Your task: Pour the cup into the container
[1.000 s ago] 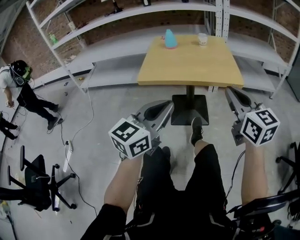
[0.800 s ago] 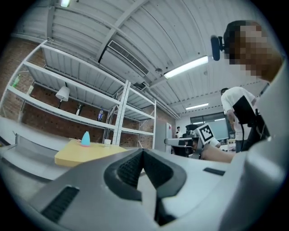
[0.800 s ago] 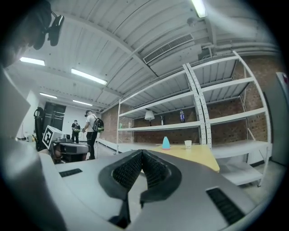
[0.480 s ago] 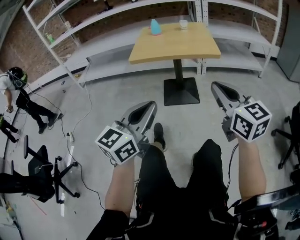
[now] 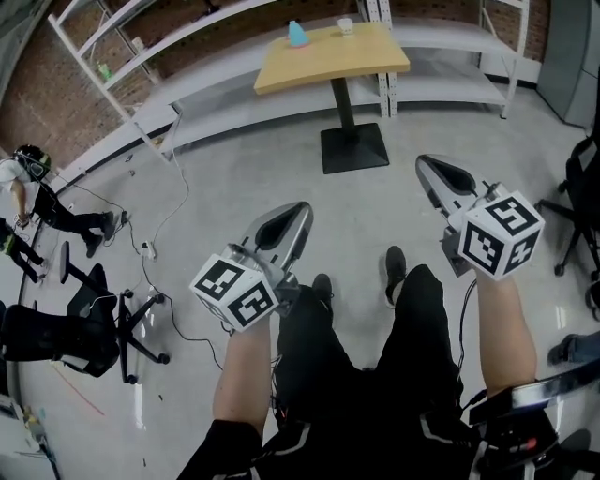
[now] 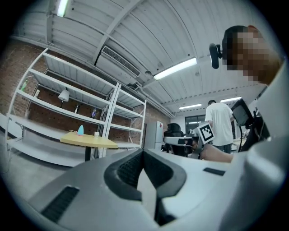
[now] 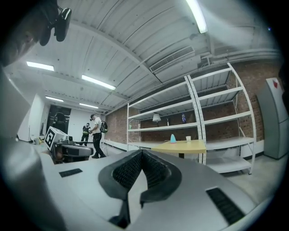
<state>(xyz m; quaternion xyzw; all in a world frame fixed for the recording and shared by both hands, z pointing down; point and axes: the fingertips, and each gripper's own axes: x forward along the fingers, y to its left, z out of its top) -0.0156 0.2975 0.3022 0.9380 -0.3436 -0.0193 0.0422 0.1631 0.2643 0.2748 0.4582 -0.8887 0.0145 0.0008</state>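
Note:
A yellow table point(image 5: 328, 58) stands far ahead of me on a black pedestal base. On its far end sit a light-blue cone-shaped container point(image 5: 296, 34) and a small white cup point(image 5: 346, 26). Both also show small in the left gripper view, the container point(image 6: 80, 130) and the cup point(image 6: 96, 134), and in the right gripper view, the container point(image 7: 172, 138) and the cup point(image 7: 188, 139). My left gripper point(image 5: 300, 208) and right gripper point(image 5: 422, 161) are held level above my legs, well short of the table. Both are shut with nothing between the jaws.
Grey shelving racks point(image 5: 187, 84) line the brick wall behind the table. An office chair point(image 5: 94, 319) and cables point(image 5: 169, 216) lie on the floor at left, near a person point(image 5: 37, 187). Another chair point(image 5: 586, 206) stands at right. A person point(image 6: 221, 122) stands beyond my right gripper.
The table with the cup and container has receded toward the top of the head view; I stand farther from it. Both grippers keep the same pose and stay shut.

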